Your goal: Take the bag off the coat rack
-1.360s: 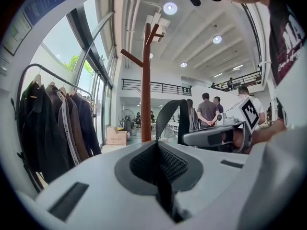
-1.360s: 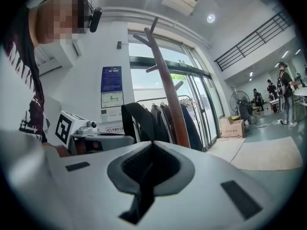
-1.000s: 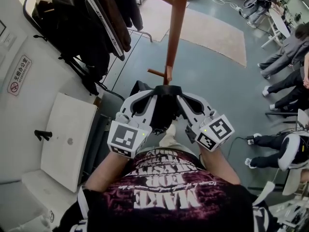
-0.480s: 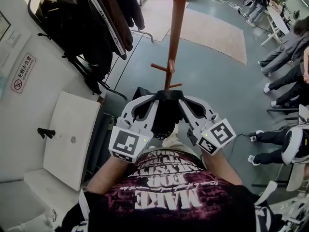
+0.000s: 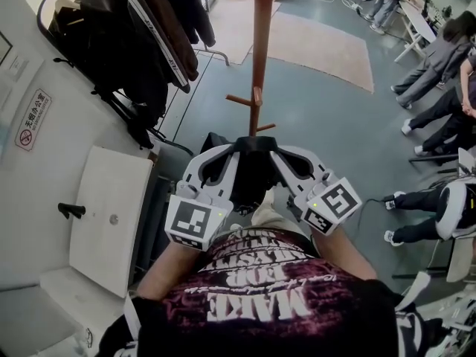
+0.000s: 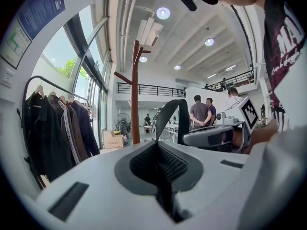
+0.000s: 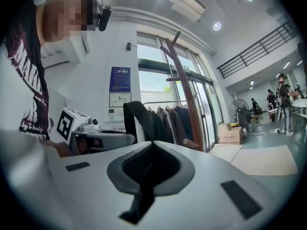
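- Bag (image 5: 253,177): black, soft and slumped, hanging between the two tongs right in front of the person's chest. Its flat, matte webbing strap (image 6: 169,113) arches up in a free loop from one pair of tongs to the other.
- Coat rack (image 5: 261,43): a reddish-brown wooden pole with short, angled pegs. It stands just beyond the bag, and the strap loop shows apart from it in both gripper views.
- Floor (image 5: 327,125): smooth and grey, with a pale beige rug (image 5: 320,43) past the rack.
- Dark jackets (image 5: 134,43) hang on a metal garment rail by the white wall, and people (image 5: 439,65) sit off to the right.
- Left tongs (image 6: 160,150): ribbed black pads pressed together, pinching the strap.
- Right tongs (image 7: 151,147): also closed tight, with the strap's other end between the pads.
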`<state>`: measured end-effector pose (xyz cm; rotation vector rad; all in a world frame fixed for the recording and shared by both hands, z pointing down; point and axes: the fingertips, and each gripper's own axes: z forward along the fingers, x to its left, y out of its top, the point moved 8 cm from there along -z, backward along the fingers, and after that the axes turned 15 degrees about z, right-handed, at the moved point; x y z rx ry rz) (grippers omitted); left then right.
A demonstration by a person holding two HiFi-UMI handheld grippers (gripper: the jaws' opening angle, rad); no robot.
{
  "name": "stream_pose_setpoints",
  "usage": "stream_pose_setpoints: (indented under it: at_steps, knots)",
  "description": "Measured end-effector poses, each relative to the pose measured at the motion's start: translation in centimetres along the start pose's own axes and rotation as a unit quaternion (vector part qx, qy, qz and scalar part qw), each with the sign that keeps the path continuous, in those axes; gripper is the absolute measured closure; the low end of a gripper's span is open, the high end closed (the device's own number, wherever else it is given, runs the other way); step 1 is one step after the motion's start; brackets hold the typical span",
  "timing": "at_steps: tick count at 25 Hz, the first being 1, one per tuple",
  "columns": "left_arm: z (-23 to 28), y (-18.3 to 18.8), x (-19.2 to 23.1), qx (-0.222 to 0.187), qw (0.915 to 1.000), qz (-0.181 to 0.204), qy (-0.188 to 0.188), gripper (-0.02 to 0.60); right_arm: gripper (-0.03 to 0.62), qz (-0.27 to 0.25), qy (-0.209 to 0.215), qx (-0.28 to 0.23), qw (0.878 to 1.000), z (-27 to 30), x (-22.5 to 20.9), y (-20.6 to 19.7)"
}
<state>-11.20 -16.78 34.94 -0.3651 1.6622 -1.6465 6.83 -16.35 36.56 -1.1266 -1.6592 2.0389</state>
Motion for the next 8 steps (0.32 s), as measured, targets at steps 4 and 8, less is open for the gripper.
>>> stream_pose_setpoints:
  at_steps: [4,8]
  knots:
    - [0.35,0.07,0.13,-0.001,1.0000,-0.001,0.002,0.572,0.586,-0.001,-0.002,0.005,1.000,0.12,-0.31,0.29]
    - [0.90,-0.19,0.33,0.001,1.0000,-0.005,0.001,0.572,0.586,0.000,-0.006,0.008,1.000,0.41,-0.84,0.31]
